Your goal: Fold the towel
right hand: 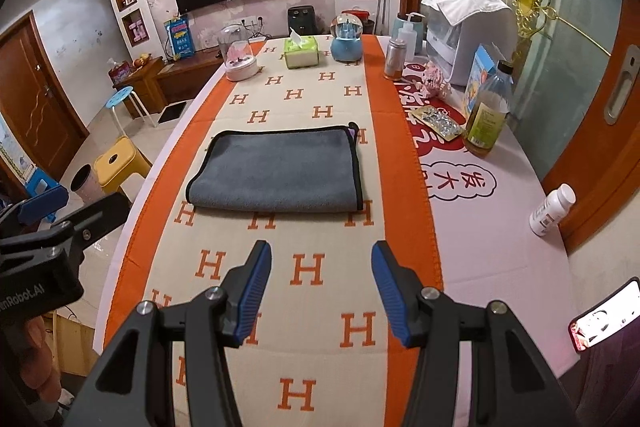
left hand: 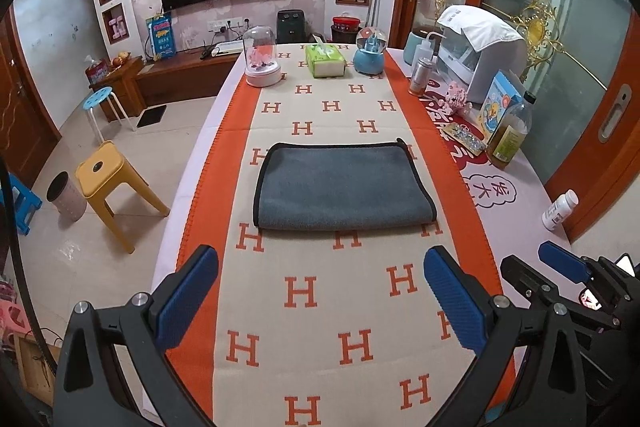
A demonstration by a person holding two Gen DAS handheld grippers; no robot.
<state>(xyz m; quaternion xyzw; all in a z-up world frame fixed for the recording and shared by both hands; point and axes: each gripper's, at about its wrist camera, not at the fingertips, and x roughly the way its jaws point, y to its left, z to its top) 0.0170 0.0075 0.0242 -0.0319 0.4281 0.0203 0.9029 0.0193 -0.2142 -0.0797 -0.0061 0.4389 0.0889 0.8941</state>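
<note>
beyond both wide, empty jaws, well apart, lies the folded grey towel [left hand: 344, 187] [right hand: 276, 173].

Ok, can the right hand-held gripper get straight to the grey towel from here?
Probably yes: the right hand-held gripper is open, and only bare table runner lies between it and the towel.

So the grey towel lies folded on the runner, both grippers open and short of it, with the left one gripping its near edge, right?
Not quite: the left gripper grips nothing. The left wrist view shows its fingers apart above the runner, short of the towel. The rest holds; the right gripper is open too.
</note>
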